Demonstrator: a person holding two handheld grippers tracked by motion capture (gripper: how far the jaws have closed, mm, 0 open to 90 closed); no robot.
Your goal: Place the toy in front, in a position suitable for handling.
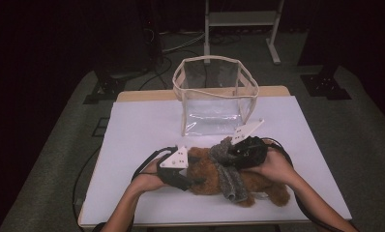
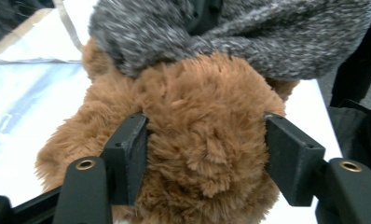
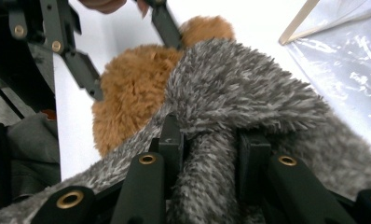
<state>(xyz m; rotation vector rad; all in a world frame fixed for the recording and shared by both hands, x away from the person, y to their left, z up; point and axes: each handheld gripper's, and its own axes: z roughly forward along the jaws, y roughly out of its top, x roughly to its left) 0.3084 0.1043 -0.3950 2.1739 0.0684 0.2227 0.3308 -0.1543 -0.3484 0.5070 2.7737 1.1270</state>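
While the brown plush bear (image 1: 214, 175) lies on its side across the near half of the white table (image 1: 142, 125), both grippers are clamped on it. The left gripper (image 1: 193, 182) grasps the bear's furry head, one black pad pressed into the fur on either side, as the left gripper view shows; its jaws are drawn in against the plush, whose face cannot be made out there. The right gripper (image 1: 239, 153) is clenched on a fold of the grey knitted scarf (image 1: 228, 173) wrapped round the bear; in the right gripper view the fold is pinched between the two jaws, and the fingertips are buried in the yarn. From the high view, the right gripper's body and the person's hand cover the middle of the toy, so how the scarf runs beneath them is hidden. The bear's feet point toward the right near edge of the table. Behind the toy, well apart from it, stands an open clear plastic bag (image 1: 214, 96) with cream trim, upright.
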